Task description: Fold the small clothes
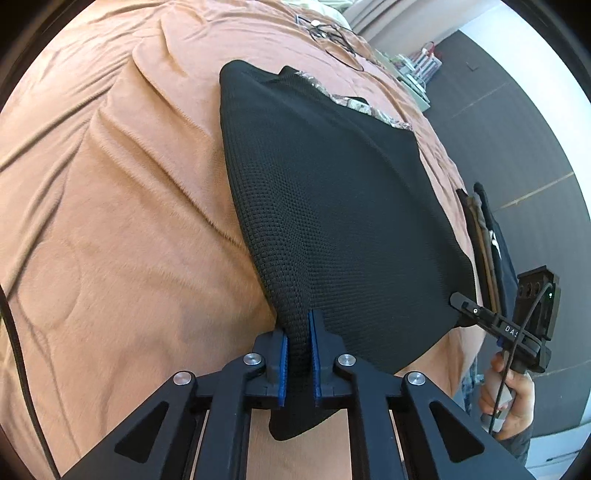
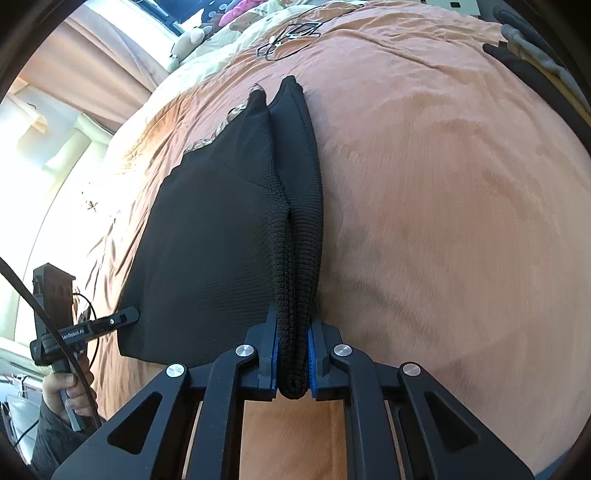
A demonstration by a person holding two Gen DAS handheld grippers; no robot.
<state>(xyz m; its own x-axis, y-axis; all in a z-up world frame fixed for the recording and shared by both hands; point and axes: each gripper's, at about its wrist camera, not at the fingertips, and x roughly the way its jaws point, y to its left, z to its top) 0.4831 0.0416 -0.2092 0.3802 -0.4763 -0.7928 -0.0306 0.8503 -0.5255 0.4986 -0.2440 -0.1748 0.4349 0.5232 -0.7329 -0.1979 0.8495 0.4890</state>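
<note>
A black mesh garment (image 1: 332,203) lies spread on an orange blanket (image 1: 110,221), with a camouflage-patterned edge (image 1: 354,101) showing along its far side. My left gripper (image 1: 298,328) is shut on the garment's near corner, and black cloth is bunched between the blue pads. In the right wrist view my right gripper (image 2: 293,325) is shut on a thick fold of the same garment (image 2: 207,240), lifted into a ridge. Each gripper shows in the other's view, at the opposite near corner: the right gripper (image 1: 460,301) and the left gripper (image 2: 133,315).
A stack of folded dark clothes (image 1: 487,240) sits at the bed's edge, beside a dark floor (image 1: 517,129). Black cables (image 2: 291,33) and plush toys (image 2: 192,37) lie at the far end of the bed. A person's hands (image 1: 513,395) (image 2: 70,387) hold the gripper handles.
</note>
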